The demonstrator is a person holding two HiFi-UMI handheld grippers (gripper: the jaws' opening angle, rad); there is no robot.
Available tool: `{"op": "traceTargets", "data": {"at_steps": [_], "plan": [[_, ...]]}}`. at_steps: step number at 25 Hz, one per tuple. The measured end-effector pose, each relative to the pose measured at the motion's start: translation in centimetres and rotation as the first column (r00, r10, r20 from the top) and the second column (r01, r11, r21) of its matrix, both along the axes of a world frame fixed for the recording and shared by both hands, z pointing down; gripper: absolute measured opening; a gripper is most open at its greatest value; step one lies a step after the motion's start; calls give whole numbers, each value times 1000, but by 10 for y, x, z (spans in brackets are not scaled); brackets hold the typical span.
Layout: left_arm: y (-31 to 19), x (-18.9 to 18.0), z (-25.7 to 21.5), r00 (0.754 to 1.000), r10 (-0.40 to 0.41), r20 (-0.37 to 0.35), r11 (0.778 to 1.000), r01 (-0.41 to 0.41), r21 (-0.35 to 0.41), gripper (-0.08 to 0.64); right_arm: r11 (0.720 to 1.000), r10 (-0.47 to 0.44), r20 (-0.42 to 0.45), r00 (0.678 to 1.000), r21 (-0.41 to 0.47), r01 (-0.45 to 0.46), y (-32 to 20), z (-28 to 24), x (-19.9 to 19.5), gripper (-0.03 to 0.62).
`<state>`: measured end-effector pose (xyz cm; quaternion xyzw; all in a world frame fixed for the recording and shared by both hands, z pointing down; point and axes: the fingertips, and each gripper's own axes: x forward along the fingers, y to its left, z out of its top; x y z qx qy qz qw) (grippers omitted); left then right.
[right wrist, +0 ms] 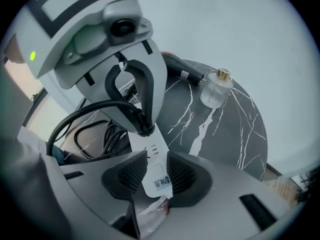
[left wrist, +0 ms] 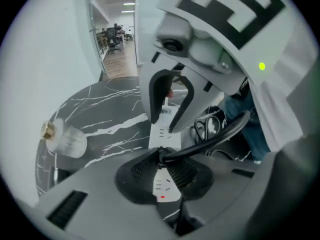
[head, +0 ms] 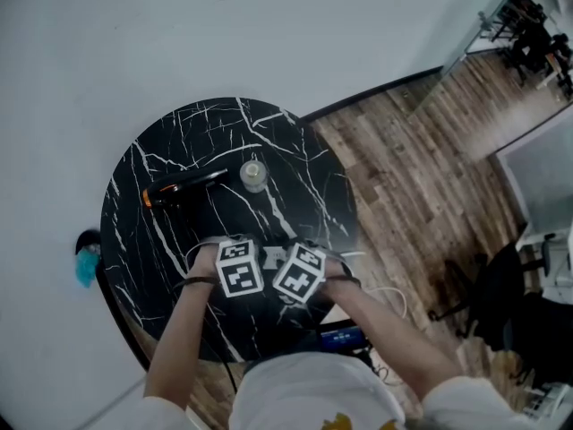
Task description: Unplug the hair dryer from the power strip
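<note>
Worked on a round black marble table (head: 295, 164) in the middle of the head view, with pale wall (head: 134, 43) at the upper left and wooden floor (head: 421, 159) at the right. Noted the hair dryer (head: 183, 186) lying at the tabletop's upper left, well apart from both tools. Pinned the white power strip (right wrist: 152, 149) near the table's lower rim with the right gripper (right wrist: 156, 171), pads pressed against its long sides. Clenched the left gripper (left wrist: 161, 174) on the black plug (left wrist: 160, 156), apparently seated in the strip at that point. Judged the chief hazard to be the whole strip lifting or twisting along with the plug, given a hold on smooth plastic sides only. Ranked next a sudden release, throwing the left gripper into the right one just beside it, then a tilted pull binding the pins. Ranked last the black cord (left wrist: 215, 136), draped toward the right of the left gripper view and liable to snag on a jaw. Found the rim close below the strip in the head view, hence little margin for sliding that way. Found bare marble toward the upper part, as far as the small gold-capped bottle (head: 253, 176) near the dryer, easily tipped by a wide swing. Judged the way straight up from the strip to be open.
</note>
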<state>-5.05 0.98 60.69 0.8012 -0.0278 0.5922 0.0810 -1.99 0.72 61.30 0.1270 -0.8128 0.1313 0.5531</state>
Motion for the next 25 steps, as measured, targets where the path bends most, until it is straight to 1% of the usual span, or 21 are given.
{"op": "traceTargets", "data": {"at_steps": [1,2,3,5,7,8,10,12,13,15,18,19,20,21,23,24,25], "plan": [[2,-2,2,1000,15,27,1000,-15,26,49,1000,-7,0,1000,2,7,1,-1,-1,124],[3,-3,3,999,20,41,1000,-21,23,49,1000,-16,-4,1000,5,16,1,-1,-2,124],[3,-3,3,999,14,38,1000,-14,-4,49,1000,-25,-10,1000,8,26,2,-1,-2,124],[-2,-1,-1,1000,-17,-11,997,16,-73,49,999,-39,-15,999,18,39,2,0,-3,123],[-10,5,-8,997,-40,-71,995,34,-89,54,999,-44,-16,999,22,45,4,0,0,123],[-8,5,-8,996,-52,-77,995,46,-87,54,999,-42,-14,999,22,42,5,1,2,114],[-2,1,-2,997,-62,-38,997,60,-47,52,999,-32,-6,999,16,32,5,1,2,114],[2,-2,1,999,-48,4,999,48,10,49,999,-32,-8,999,11,32,4,2,1,114],[2,-2,2,999,-52,7,999,52,13,49,999,-35,-11,999,12,35,5,2,1,114],[-4,-1,-1,996,-81,-22,996,80,-26,49,999,-36,-9,999,25,36,6,2,1,114],[-13,3,-9,986,-134,-96,989,126,-82,56,999,-11,12,1000,43,11,7,2,2,104],[-10,4,-8,984,-147,-101,986,138,-89,57,999,-3,18,1000,41,2,7,2,3,103],[-7,2,-5,985,-147,-87,987,140,-77,57,999,2,23,1000,36,-3,6,2,3,103],[-3,0,-3,990,-129,-59,991,126,-47,54,1000,4,27,1000,30,-5,6,2,3,103],[0,-2,0,997,-72,-3,997,72,13,51,1000,9,38,999,26,-10,5,0,1,103],[0,-2,1,998,-62,5,998,62,11,49,1000,13,44,999,28,-14,5,0,0,103],[0,-2,2,998,-69,-3,998,69,-14,49,999,18,50,999,32,-20,4,0,1,103]]}}
